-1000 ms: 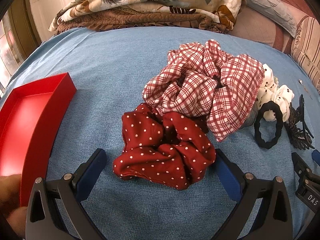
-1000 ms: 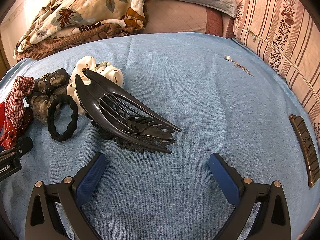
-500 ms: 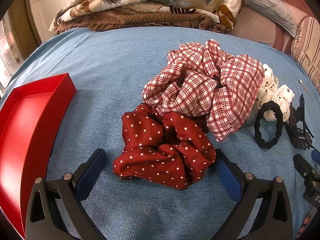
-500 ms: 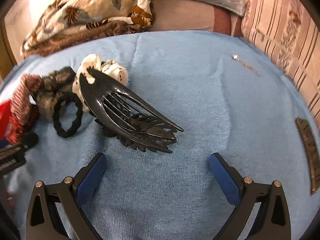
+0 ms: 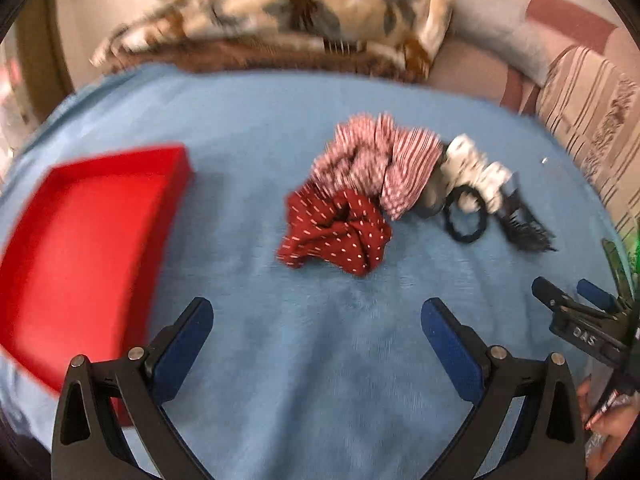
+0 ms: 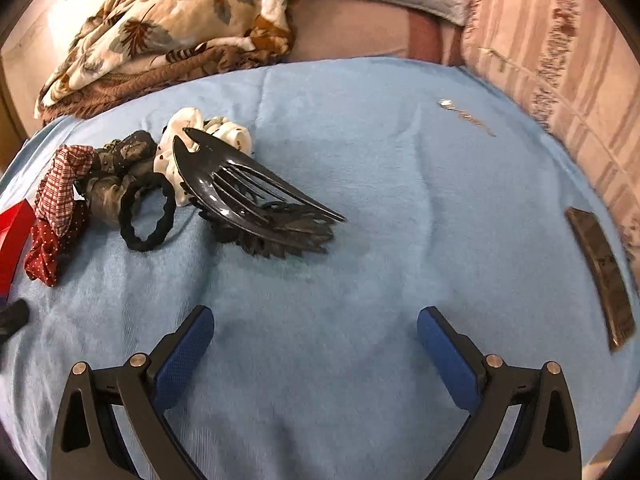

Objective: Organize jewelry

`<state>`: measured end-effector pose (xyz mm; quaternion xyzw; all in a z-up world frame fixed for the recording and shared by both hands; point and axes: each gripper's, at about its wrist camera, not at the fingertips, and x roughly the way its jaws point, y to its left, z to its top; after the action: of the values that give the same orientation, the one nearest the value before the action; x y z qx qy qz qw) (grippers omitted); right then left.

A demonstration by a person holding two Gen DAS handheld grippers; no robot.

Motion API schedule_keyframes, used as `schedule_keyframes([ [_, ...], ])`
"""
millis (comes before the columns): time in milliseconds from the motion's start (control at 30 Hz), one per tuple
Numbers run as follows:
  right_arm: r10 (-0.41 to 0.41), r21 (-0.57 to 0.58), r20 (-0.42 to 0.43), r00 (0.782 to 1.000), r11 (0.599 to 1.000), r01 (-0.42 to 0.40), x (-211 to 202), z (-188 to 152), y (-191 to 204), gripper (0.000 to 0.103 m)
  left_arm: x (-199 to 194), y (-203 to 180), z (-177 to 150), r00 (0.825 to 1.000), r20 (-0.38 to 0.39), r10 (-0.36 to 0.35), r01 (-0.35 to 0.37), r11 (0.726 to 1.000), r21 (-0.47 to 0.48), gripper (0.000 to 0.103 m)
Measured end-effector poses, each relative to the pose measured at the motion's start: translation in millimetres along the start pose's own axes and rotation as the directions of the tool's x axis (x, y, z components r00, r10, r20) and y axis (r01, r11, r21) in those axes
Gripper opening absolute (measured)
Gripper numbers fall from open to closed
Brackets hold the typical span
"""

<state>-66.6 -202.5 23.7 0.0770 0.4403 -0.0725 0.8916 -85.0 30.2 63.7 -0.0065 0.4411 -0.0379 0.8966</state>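
A dark red dotted scrunchie (image 5: 336,232) lies on the blue bedspread, with a red checked scrunchie (image 5: 376,164) behind it. A white dotted scrunchie (image 5: 476,168), a black hair tie (image 5: 466,220) and black claw clips (image 5: 524,228) lie to the right. My left gripper (image 5: 316,320) is open and empty, well short of the dark red scrunchie. My right gripper (image 6: 314,328) is open and empty, below the large black claw clip (image 6: 248,196). The hair tie (image 6: 148,216) and the scrunchies (image 6: 56,208) show at the left of the right wrist view.
A red tray (image 5: 80,248) sits at the left on the bedspread. A folded floral blanket (image 5: 288,12) and striped pillows (image 6: 560,56) lie behind. A thin silver pin (image 6: 466,116) and a dark flat barrette (image 6: 600,272) lie to the right.
My left gripper has pulled back and up from the dark red scrunchie, which was between its fingers. My right gripper has also drawn back a little from the claw clip.
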Motion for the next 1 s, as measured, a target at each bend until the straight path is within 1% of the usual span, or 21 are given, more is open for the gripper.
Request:
schedule_keyframes([
  [67,-0.016,0.024,0.044,0.999,1.000,0.015,-17,-3,-4,0.103,-24,5,-6,0.998,0.056,0.029,-0.029,1.000,-0.006,0.103],
  [133,-0.025,0.040,0.110,0.994,0.999,0.021,-39,-6,-6,0.103,-44,11,-12,0.994,0.097,0.052,-0.050,0.998,-0.023,0.103],
  [200,-0.056,0.037,0.200,0.978,0.998,0.049,-69,-13,-2,0.103,-63,16,-16,0.989,0.137,0.048,-0.043,0.998,-0.038,0.103],
  [233,-0.066,0.034,0.232,0.971,0.998,0.060,-79,-16,0,0.103,-70,17,-16,0.987,0.154,0.047,-0.042,0.998,-0.037,0.103],
  [300,-0.093,0.038,0.313,0.945,0.996,0.085,-107,-24,5,0.103,-87,15,-21,0.977,0.207,0.060,-0.056,0.998,-0.024,0.103],
  [367,-0.095,0.042,0.366,0.926,0.995,0.086,-127,-27,10,0.103,-100,12,-20,0.970,0.237,0.056,-0.054,0.998,-0.014,0.103],
  [433,-0.104,0.040,0.401,0.910,0.995,0.096,-145,-27,15,0.103,-112,7,-21,0.965,0.262,0.030,-0.032,0.999,0.004,0.103],
  [467,-0.116,0.037,0.417,0.901,0.993,0.111,-153,-28,17,0.103,-119,5,-22,0.959,0.283,0.028,-0.033,0.999,0.012,0.103],
  [567,-0.154,0.037,0.459,0.875,0.987,0.154,-176,-29,22,0.103,-139,-1,-26,0.935,0.347,0.072,-0.089,0.995,0.033,0.103],
  [633,-0.167,0.038,0.479,0.862,0.985,0.169,-186,-30,24,0.103,-151,-2,-28,0.922,0.382,0.071,-0.092,0.995,0.037,0.103],
  [700,-0.139,0.032,0.512,0.848,0.989,0.143,-199,-33,25,0.103,-160,0,-30,0.914,0.401,0.057,-0.073,0.997,0.027,0.103],
  [767,-0.137,0.040,0.540,0.831,0.990,0.137,-208,-39,27,0.103,-168,4,-33,0.910,0.413,0.048,-0.060,0.998,0.016,0.103],
  [800,-0.110,0.034,0.556,0.824,0.993,0.109,-210,-42,28,0.103,-171,5,-34,0.907,0.418,0.056,-0.066,0.998,0.009,0.103],
  [833,-0.083,0.025,0.557,0.826,0.996,0.084,-209,-44,28,0.103,-172,6,-35,0.903,0.425,0.063,-0.071,0.997,0.003,0.103],
  [867,-0.047,0.014,0.529,0.847,0.999,0.047,-204,-45,29,0.103,-174,7,-36,0.899,0.433,0.071,-0.078,0.997,-0.001,0.103],
  [900,-0.033,0.011,0.493,0.869,0.999,0.032,-198,-45,30,0.103,-175,9,-38,0.894,0.442,0.080,-0.087,0.996,-0.006,0.103],
  [933,-0.017,0.011,0.439,0.898,1.000,0.014,-190,-45,31,0.103,-176,10,-40,0.892,0.444,0.084,-0.090,0.996,-0.009,0.103],
  [967,-0.005,0.010,0.418,0.909,1.000,0.001,-186,-46,31,0.103,-176,11,-42,0.892,0.444,0.087,-0.092,0.996,-0.011,0.103],
  [1000,0.001,0.012,0.407,0.914,1.000,-0.006,-183,-48,31,0.103,-176,12,-43,0.893,0.440,0.091,-0.094,0.995,-0.014,0.103],
])
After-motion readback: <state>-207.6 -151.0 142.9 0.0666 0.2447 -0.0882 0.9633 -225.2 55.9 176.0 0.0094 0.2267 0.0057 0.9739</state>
